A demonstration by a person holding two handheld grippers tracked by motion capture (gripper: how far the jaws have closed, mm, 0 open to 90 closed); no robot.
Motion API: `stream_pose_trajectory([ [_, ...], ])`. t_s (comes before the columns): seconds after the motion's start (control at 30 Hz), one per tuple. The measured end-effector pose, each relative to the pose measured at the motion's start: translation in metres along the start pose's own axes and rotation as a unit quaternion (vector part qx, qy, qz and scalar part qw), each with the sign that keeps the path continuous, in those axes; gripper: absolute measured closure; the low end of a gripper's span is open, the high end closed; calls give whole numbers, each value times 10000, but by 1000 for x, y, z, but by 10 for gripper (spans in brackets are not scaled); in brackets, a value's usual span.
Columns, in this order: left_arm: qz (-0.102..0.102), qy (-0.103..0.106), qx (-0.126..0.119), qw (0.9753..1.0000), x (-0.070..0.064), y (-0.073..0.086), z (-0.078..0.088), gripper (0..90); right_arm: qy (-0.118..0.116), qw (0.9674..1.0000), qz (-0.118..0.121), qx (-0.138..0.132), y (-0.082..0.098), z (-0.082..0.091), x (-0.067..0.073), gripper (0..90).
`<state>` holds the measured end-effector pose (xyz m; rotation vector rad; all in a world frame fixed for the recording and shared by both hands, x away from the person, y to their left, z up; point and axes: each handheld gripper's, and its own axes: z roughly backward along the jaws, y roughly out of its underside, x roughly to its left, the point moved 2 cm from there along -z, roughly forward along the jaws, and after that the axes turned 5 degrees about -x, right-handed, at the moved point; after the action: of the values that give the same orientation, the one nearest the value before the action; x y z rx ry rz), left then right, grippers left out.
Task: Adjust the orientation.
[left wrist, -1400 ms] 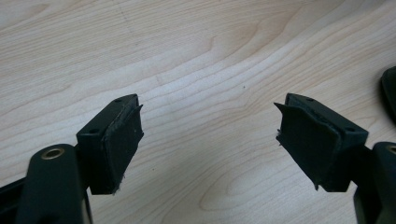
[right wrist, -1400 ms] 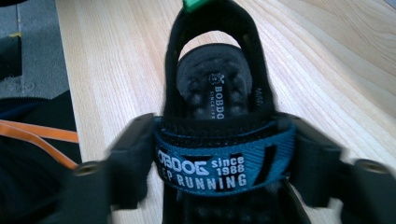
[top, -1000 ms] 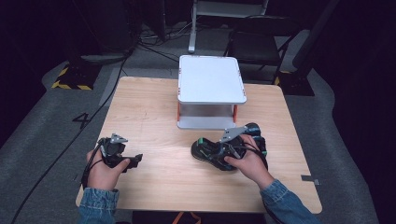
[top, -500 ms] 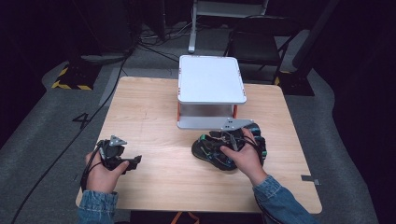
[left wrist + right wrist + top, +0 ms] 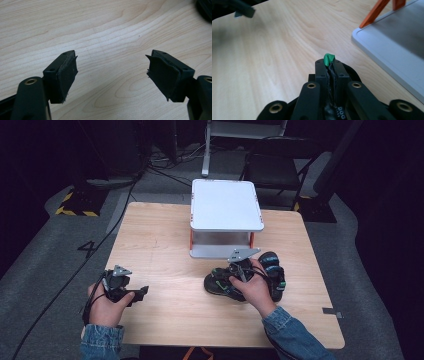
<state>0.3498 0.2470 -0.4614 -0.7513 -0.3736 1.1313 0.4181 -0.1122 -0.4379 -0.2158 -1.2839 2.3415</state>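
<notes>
High view: two sandals (image 5: 245, 282), one right hand-held gripper (image 5: 239, 274) clamped on its green loop (image 5: 328, 59), left hand-held gripper (image 5: 142, 292) agape.

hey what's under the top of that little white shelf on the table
Under the white shelf's top lies its lower grey tray, which looks bare between the orange legs. The back of that tray is covered by the top.

White letters "DOG" printed on the black strap (image 5: 337, 110) pinched between the pads of the right tool (image 5: 332, 65), seen in the right gripper view, the rest of the word cut off below; a large digit "4" marked in dark on the grey floor (image 5: 90, 249) left of the table (image 5: 165, 235), seen in the high view; nothing else legible.
</notes>
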Motion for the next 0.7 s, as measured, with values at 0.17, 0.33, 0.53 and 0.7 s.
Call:
stream_pose_trajectory([
  [0.17, -34, 48, -14, 10000, -2, -8, -6, 233, -254, 9992, 282, 148, 1, 21, 21, 869],
  [0.33, -256, 181, -34, 9995, -13, -21, -17, 234, -502, 9977, 291, 348, 8, 50, 32, 869],
  [0.53, -405, 375, -69, 9985, -23, -35, -28, 234, -468, 9975, 221, 474, 21, 86, 35, 867],
  [0.7, -503, 459, -78, 9976, -29, -46, -36, 232, -530, 9971, -72, 539, 33, 115, 30, 871],
])
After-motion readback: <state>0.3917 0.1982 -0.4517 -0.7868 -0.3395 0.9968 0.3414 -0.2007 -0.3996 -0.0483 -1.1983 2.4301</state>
